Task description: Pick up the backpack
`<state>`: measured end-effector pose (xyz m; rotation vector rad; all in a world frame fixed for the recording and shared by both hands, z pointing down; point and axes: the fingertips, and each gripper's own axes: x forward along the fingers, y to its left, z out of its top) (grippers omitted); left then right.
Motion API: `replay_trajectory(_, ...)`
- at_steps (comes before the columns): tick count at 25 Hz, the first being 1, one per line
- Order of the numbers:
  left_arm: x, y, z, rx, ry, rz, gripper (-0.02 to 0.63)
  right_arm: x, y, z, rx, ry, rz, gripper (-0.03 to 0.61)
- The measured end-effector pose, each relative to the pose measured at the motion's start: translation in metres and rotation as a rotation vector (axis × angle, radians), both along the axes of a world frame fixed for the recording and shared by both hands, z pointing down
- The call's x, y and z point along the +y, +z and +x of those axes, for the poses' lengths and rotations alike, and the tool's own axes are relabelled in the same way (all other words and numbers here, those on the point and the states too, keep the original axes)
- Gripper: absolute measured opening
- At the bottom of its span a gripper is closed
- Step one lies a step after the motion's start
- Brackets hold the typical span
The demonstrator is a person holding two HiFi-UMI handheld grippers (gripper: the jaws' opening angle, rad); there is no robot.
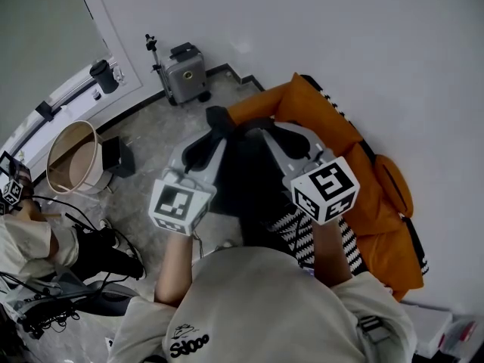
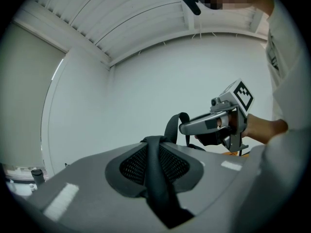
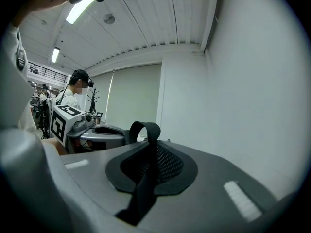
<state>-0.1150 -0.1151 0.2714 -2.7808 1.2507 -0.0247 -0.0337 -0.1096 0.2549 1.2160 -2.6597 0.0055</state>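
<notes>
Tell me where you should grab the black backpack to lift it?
Grab it by its straps at the top, coming in from above with one gripper on each side. The backpack looks soft and bulky, so the flat webbing is the thin part that jaws can pinch. The left hand-held gripper is shut on one strap, and the right hand-held gripper on a looped strap.

Clad in a pale short-sleeved T-shirt with dark lettering. Grey-shelled left gripper and right gripper, white cube with black square markers at each gripper's rear.
</notes>
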Motion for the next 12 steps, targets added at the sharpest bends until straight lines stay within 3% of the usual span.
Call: replay_trajectory(12, 0.050, 0.036, 0.060, -0.020, 0.020, 0.000, 0.075, 0.052, 0.038, 0.060, -0.019, 0.017, -0.005, 0.025)
